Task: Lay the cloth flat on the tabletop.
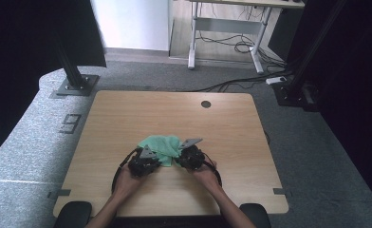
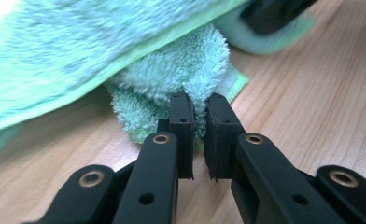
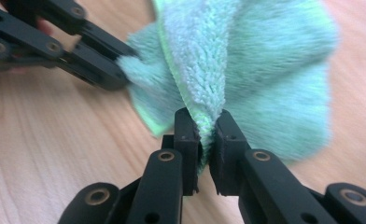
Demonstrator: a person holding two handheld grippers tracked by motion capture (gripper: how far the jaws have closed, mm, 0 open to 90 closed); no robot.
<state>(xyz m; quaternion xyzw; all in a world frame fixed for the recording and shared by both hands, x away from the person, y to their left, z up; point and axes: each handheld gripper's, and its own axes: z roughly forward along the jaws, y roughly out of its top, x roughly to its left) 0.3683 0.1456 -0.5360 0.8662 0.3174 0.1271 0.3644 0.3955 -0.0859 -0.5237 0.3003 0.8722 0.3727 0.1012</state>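
Observation:
A green terry cloth (image 1: 161, 145) lies crumpled near the middle of the wooden table (image 1: 127, 118). My left gripper (image 1: 146, 161) sits at its near left side, shut on a bunched corner of the cloth (image 2: 186, 70), with the pile squeezed between the pads. My right gripper (image 1: 186, 154) sits at the near right side, shut on a hemmed fold of the cloth (image 3: 265, 70). In the right gripper view the left gripper (image 3: 120, 58) bites the cloth at upper left. Both hands rest close together on the table.
A round cable hole (image 1: 206, 104) lies at the table's far edge. Black cables loop from both grippers onto the near tabletop. Black frame posts (image 1: 72, 71) stand off the far left and far right corners. A desk's legs (image 1: 222, 38) stand farther back.

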